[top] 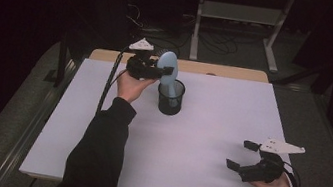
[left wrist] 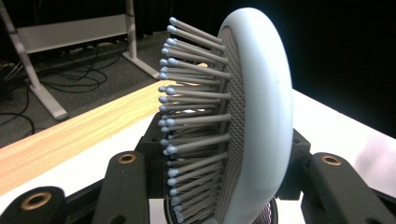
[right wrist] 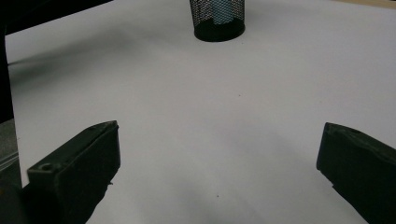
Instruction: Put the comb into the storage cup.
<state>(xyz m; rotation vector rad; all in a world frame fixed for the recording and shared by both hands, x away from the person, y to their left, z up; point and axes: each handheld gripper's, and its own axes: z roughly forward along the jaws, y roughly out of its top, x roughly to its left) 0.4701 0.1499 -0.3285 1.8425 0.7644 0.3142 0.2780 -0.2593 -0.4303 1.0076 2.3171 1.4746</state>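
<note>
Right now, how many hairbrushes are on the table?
1. The light blue hairbrush stands handle-down in the black mesh cup at the table's far left, its head between the left gripper fingers.

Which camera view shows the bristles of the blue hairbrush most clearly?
The left gripper view: the hairbrush stands close between the jaws, each bristle distinct. In the high view it is small, handle down in the mesh cup, held by the left gripper. The right gripper view shows a pale blue part through the mesh.

High view looks down on the table (top: pixel 209 130) — gripper views skim it, sharing the mesh cup (right wrist: pixel 217 21).
</note>
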